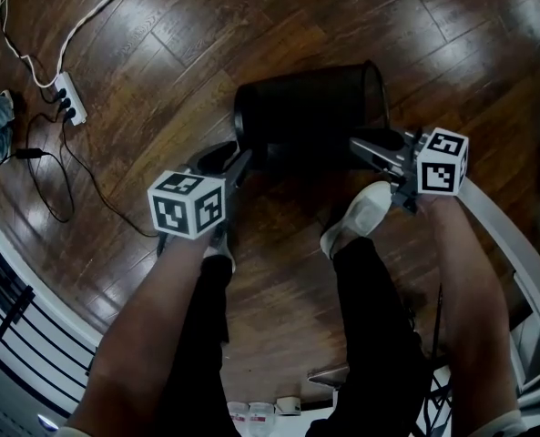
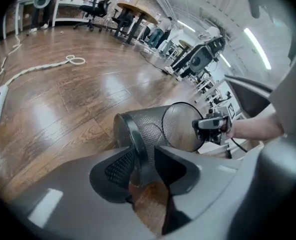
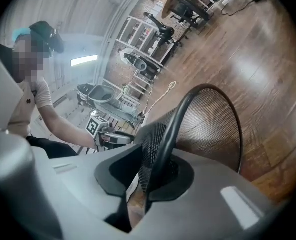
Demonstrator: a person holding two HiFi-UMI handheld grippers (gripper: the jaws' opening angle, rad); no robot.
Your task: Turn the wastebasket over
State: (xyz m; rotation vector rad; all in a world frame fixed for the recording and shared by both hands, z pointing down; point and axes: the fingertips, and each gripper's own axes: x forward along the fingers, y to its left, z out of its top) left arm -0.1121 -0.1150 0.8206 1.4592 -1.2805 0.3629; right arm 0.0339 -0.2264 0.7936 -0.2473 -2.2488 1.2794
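My left fingers (image 2: 113,168) stand spread around the base of the wastebasket (image 1: 310,107), which lies on its side on the floor at twelve o'clock. My right fingers (image 3: 119,173) sit slightly apart around its mouth rim. I'd pinch both ends firmly before tipping it.

A glossy dark wooden floor (image 1: 251,25) is reflecting the ceiling strip lights (image 2: 257,46). A white power strip (image 1: 69,98) is lying at the far left, its white cable (image 2: 70,59) trailing away. Office chairs (image 2: 95,6), a round table (image 2: 135,10) and metal shelving (image 3: 138,34) are standing far off.
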